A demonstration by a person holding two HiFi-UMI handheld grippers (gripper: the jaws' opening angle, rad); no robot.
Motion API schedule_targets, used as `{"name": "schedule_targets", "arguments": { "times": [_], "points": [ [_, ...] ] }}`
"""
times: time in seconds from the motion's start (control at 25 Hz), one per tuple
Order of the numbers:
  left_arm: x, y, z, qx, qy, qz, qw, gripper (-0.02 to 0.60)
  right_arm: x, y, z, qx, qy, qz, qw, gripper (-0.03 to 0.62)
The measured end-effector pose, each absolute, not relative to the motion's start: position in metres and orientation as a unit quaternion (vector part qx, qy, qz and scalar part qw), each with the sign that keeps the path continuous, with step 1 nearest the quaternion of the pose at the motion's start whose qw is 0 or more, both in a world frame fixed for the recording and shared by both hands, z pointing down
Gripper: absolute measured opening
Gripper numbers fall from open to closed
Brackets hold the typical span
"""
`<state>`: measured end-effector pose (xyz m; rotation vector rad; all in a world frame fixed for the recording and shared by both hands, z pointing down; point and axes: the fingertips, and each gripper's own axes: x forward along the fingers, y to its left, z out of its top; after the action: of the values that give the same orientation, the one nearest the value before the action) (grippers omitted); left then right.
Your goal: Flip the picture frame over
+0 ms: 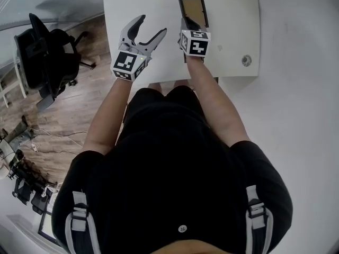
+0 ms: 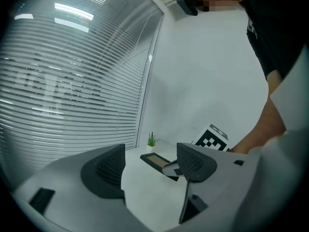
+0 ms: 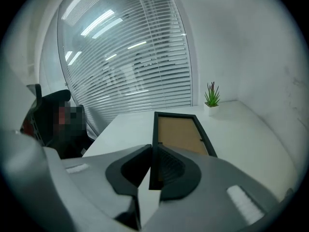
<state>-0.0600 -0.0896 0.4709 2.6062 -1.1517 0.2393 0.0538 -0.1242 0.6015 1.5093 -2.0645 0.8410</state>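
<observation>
On the worktop [image 1: 233, 30]: the picture frame [image 1: 193, 9] sits right of middle, its long side running away from the person, brown panel up.
Right gripper [image 1: 189, 24]: pinching the frame's near end by its black left rail, the thin edge between the pads. This hold suits tipping the frame over on a long side.
Left gripper [image 1: 151, 28]: spread wide with nothing between, hovering just left of the frame, probably to steady it.
Edges: the worktop's near edge lies close behind both grippers; a small potted plant [image 3: 211, 98] stands beyond the frame.
Open room: bare worktop to the left, enough for the turn, I judge.
</observation>
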Motion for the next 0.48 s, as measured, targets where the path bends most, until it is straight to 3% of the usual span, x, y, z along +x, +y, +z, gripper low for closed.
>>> {"name": "schedule_targets", "arguments": {
  "times": [0.48],
  "points": [
    [-0.044, -0.082, 0.454, 0.9, -0.408, 0.084, 0.124, 0.337, 0.047, -0.118, 0.575, 0.486, -0.767, 0.4, 0.123, 0.049]
  ]
}}
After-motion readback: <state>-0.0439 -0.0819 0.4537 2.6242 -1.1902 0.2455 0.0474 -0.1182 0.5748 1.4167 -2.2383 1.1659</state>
